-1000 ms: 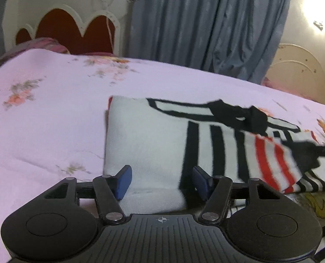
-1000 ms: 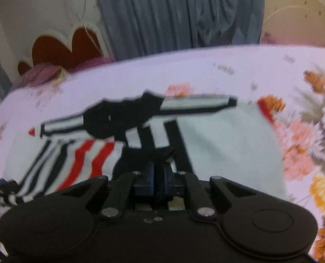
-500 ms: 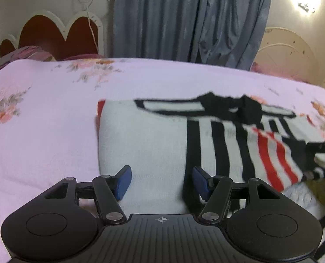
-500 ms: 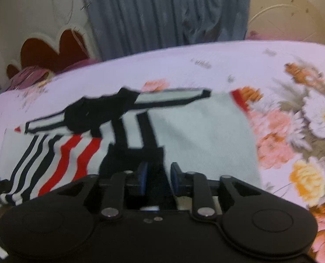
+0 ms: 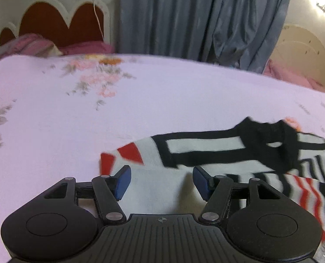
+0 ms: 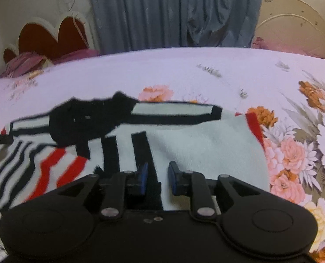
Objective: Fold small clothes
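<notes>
A small white knitted garment [image 5: 206, 151] with black and red stripes lies partly folded on the pink floral bed sheet [image 5: 96, 114]. My left gripper [image 5: 160, 180] is open over its left white part, holding nothing. In the right wrist view the same garment [image 6: 197, 140] lies spread in front of me. My right gripper [image 6: 158, 175] is open with a narrow gap over the black stripe and white knit, and nothing is between its pads.
A red and white scalloped headboard [image 5: 59, 22] and pink pillows [image 5: 31, 46] stand at the bed's far left. Grey curtains [image 5: 195, 15] hang behind. A cream arched bed end [image 6: 293, 22] is at the far right. Large printed flowers [image 6: 293, 153] cover the sheet's right side.
My right gripper has opened and let go of the garment's black part. My left gripper has shifted back and left, so the garment now sits lower and to the right in its view.
</notes>
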Action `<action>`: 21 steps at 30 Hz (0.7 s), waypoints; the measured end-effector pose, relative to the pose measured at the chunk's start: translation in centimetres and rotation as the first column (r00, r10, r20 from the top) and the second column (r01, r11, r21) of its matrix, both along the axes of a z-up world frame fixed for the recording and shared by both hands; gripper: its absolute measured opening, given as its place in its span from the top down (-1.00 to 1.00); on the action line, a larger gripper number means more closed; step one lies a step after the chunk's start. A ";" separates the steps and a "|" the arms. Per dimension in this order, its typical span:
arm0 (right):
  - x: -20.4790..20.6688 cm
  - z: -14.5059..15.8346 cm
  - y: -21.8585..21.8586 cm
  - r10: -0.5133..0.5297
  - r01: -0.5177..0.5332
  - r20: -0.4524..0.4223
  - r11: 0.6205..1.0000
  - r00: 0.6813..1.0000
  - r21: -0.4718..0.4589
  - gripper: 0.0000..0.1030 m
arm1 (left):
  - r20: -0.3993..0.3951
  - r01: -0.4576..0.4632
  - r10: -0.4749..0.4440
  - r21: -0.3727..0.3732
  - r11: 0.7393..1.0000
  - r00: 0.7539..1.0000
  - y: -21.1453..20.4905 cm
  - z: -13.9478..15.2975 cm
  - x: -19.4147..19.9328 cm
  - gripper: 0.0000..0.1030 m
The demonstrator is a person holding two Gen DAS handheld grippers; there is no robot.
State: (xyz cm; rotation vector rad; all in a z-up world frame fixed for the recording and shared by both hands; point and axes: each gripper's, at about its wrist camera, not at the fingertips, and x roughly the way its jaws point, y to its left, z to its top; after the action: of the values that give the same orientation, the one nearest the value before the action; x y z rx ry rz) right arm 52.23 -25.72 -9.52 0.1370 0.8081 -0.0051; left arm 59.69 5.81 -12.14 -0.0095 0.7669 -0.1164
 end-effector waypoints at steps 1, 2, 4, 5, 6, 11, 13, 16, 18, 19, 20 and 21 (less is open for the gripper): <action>-0.3 0.5 0.4 0.007 -0.008 0.019 1.000 1.000 0.021 0.48 | 0.008 0.017 -0.017 -0.020 1.000 1.000 -0.5 0.2 -1.0 -0.20; -0.3 0.7 1.1 0.024 -0.025 0.028 0.999 0.999 0.042 0.45 | 0.016 0.038 -0.037 -0.029 0.999 0.999 -1.5 0.2 -2.2 -0.20; 0.2 0.8 3.0 0.073 -0.076 0.030 0.994 0.997 0.081 0.45 | 0.046 0.074 -0.074 -0.005 0.997 0.996 -3.8 0.1 -3.8 -0.20; 0.6 0.6 4.4 0.106 -0.107 0.023 0.990 0.994 0.095 0.45 | 0.052 0.084 -0.084 0.007 0.996 0.995 -5.0 -0.2 -4.3 -0.20; 0.9 0.5 5.7 0.136 -0.137 0.022 0.986 0.990 0.097 0.45 | 0.049 0.090 -0.090 0.008 0.996 0.995 -5.7 -0.4 -4.5 -0.20; 1.8 -1.1 10.3 0.223 -0.221 -0.030 0.974 0.974 0.054 0.51 | 0.006 0.076 -0.076 0.025 0.997 0.997 -6.1 -2.0 -4.3 -0.20; 1.5 -1.6 9.6 0.200 -0.200 -0.028 0.980 0.979 0.008 0.58 | 0.001 0.086 -0.086 0.018 0.996 0.996 -4.9 -2.0 -4.7 -0.20; 0.7 -1.4 8.6 0.169 -0.170 -0.028 0.984 0.985 -0.046 0.61 | 0.007 0.092 -0.092 0.015 0.996 0.996 -3.5 -1.7 -5.6 -0.20; 0.8 -1.4 8.7 0.177 -0.179 -0.031 0.983 0.984 -0.050 0.58 | 0.013 0.083 -0.083 0.014 0.996 0.996 -3.4 -1.4 -5.9 -0.20; 0.8 -1.2 8.7 0.179 -0.181 -0.036 0.982 0.983 -0.051 0.57 | 0.021 0.069 -0.069 0.011 0.998 0.997 -3.4 -1.0 -6.3 -0.20; 0.7 -0.8 8.8 0.177 -0.179 -0.040 0.983 0.983 -0.045 0.53 | 0.031 0.066 -0.066 0.009 0.998 0.997 -3.3 -0.5 -6.8 -0.20; 0.3 -0.1 8.6 0.176 -0.177 -0.025 0.984 0.984 -0.029 0.43 | 0.047 0.062 -0.062 0.008 0.998 0.997 -3.2 0.0 -7.9 -0.20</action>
State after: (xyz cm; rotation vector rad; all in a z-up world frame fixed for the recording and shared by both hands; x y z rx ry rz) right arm 52.52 -17.10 -9.61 0.0352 0.8403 0.1484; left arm 51.83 2.57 -12.18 0.0234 0.7207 -0.1729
